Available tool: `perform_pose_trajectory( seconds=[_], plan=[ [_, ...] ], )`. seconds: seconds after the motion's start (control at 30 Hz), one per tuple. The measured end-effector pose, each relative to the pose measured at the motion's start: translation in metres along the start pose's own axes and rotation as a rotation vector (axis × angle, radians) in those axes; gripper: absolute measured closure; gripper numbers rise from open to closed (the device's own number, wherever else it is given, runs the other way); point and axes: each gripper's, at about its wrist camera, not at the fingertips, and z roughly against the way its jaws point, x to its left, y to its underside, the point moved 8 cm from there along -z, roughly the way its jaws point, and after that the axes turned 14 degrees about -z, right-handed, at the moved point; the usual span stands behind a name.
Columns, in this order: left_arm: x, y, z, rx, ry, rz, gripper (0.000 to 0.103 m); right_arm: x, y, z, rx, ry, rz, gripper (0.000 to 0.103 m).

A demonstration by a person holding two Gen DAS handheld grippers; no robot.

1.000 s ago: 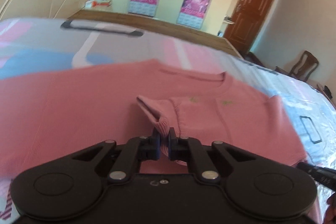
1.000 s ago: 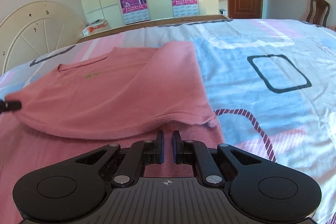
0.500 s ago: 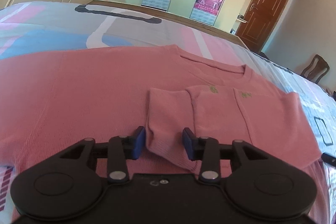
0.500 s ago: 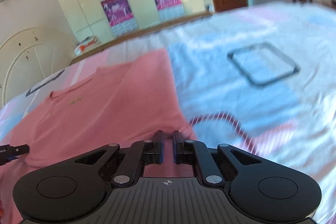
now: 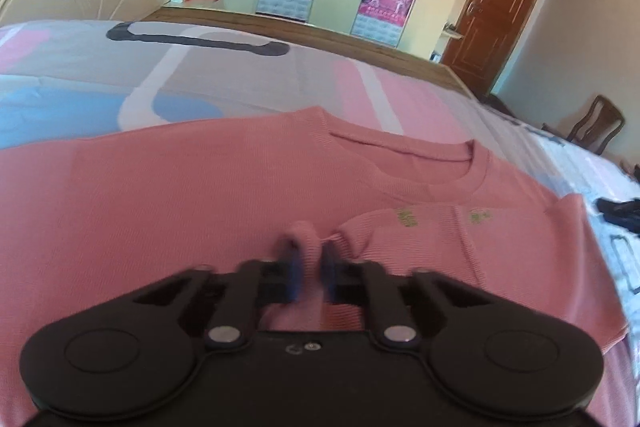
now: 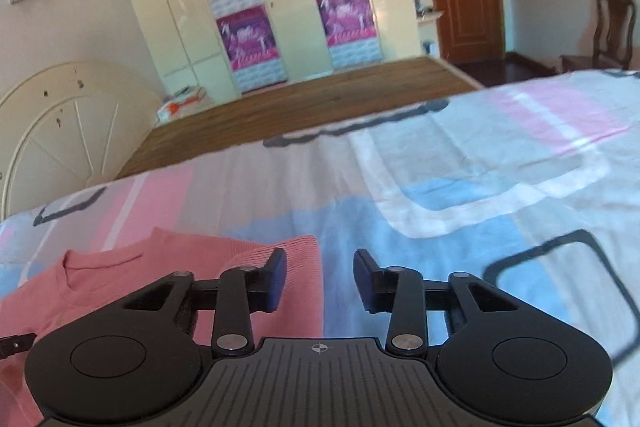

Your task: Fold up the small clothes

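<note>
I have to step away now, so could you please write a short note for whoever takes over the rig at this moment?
Left hand-held gripper: shut on the cuff of the folded-in sleeve, after opening and closing again just now.
Right hand-held gripper: open, jaws just widened, nothing between them; it sits over the shirt's folded side edge.
Pink shirt: flat on the patterned bedsheet, neckline facing away.
Done: one side with its sleeve is folded across the chest.
Left: the other side looks still spread out; fold it in, then fold the body up.
</note>
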Motion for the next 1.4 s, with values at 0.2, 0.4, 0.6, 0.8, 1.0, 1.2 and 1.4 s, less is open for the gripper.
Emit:
perform_pose_trajectory(
  seconds=[0.2, 0.4, 0.6, 0.8, 1.0, 1.2, 1.4],
  plan=[
    [0.003, 0.000, 0.028, -0.178, -0.032, 0.037, 0.098, -0.007, 0.012, -0.029, 0.109, -0.059, -0.032, 0.099],
    [0.008, 0.018, 0.014, -0.096, -0.102, 0.028, 0.097, -0.012, 0.018, -0.030, 0.074, -0.031, 0.042, 0.099],
    [0.012, 0.018, 0.018, -0.085, -0.139, 0.044, 0.078, -0.017, 0.017, -0.023, 0.056, -0.030, 0.051, 0.092],
    [-0.026, -0.011, 0.047, -0.181, -0.182, -0.095, 0.051, 0.011, 0.015, 0.000, -0.011, -0.038, 0.176, 0.080],
    [-0.068, -0.019, -0.006, -0.058, -0.140, -0.207, 0.043, 0.048, 0.042, -0.027, 0.093, -0.057, 0.325, 0.080],
    [-0.022, -0.002, -0.008, 0.015, -0.211, -0.127, 0.035, 0.009, 0.022, -0.032, 0.067, 0.082, 0.257, 0.080],
    [-0.045, -0.004, 0.031, -0.058, -0.189, -0.132, 0.037, 0.030, 0.038, 0.012, 0.045, 0.005, 0.263, 0.080]
  ],
)
